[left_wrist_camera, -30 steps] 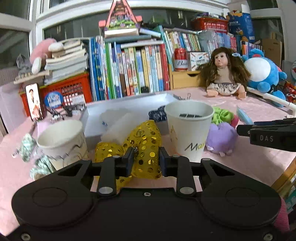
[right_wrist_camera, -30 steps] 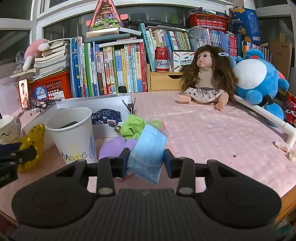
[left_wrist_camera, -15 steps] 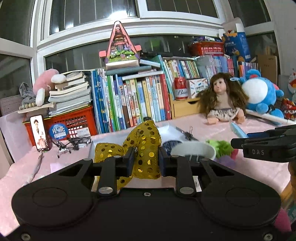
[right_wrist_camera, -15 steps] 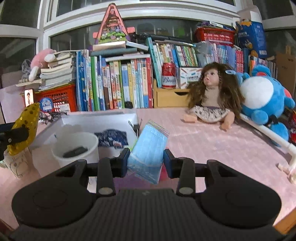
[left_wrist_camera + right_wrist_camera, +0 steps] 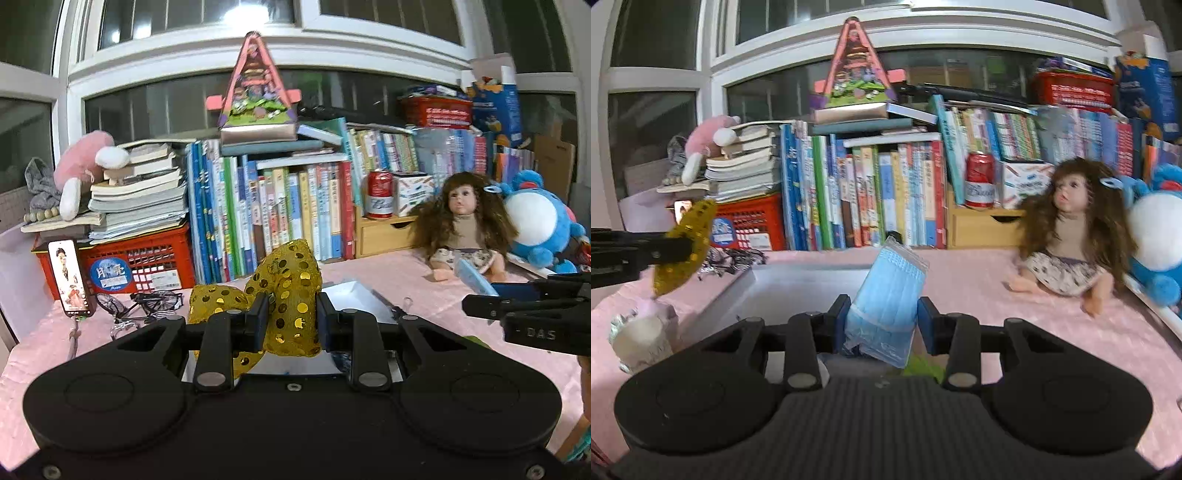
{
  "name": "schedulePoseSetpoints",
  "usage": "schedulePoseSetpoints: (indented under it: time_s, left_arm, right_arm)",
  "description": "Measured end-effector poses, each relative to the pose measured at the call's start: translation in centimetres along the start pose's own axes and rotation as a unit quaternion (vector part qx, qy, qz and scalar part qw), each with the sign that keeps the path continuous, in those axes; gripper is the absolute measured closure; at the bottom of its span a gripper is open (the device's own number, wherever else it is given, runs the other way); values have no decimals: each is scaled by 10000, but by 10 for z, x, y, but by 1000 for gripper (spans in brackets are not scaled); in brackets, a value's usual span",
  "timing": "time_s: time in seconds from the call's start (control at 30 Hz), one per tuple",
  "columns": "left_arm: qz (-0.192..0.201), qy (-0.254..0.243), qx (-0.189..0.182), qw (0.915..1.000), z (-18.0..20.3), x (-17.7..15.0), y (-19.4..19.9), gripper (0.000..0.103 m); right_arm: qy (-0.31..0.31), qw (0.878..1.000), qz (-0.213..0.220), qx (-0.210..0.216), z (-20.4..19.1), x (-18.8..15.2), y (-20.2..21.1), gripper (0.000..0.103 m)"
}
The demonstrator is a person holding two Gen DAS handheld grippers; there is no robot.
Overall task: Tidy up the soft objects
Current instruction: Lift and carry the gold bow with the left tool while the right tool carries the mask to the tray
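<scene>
— Above the pink tablecloth (image 5: 406, 277), on the left, what's being carried?

— The left gripper (image 5: 290, 319) is clamped on a gold sequinned fabric bow (image 5: 291, 295), held clear of the table over the white tray (image 5: 798, 284).

— And on the right?

— The right gripper (image 5: 882, 323) pinches a flat blue pack of face masks (image 5: 890, 299), crinkled in clear wrap.

— Step?

— Carrying, I'd say. Next each soft piece needs lowering into the tray before the jaws part.
</scene>
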State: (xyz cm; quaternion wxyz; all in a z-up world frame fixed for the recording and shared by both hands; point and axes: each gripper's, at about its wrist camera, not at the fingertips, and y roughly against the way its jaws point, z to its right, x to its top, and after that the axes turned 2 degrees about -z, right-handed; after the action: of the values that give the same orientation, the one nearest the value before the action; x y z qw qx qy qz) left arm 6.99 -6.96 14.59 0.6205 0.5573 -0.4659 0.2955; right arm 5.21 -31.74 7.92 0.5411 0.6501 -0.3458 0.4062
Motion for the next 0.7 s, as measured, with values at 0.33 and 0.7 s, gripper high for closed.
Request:
schedulePoseSetpoints:
  time_s: [0.33, 0.7]
  left_arm:
    - [-619, 379, -140, 9973, -36, 31, -46, 78]
    - [-1780, 914, -387, 9790, -65, 56, -127, 78]
  right_arm:
    - [206, 9992, -186, 285, -11, 33, -29, 59]
    - [443, 9952, -700, 513, -28, 55, -75, 58]
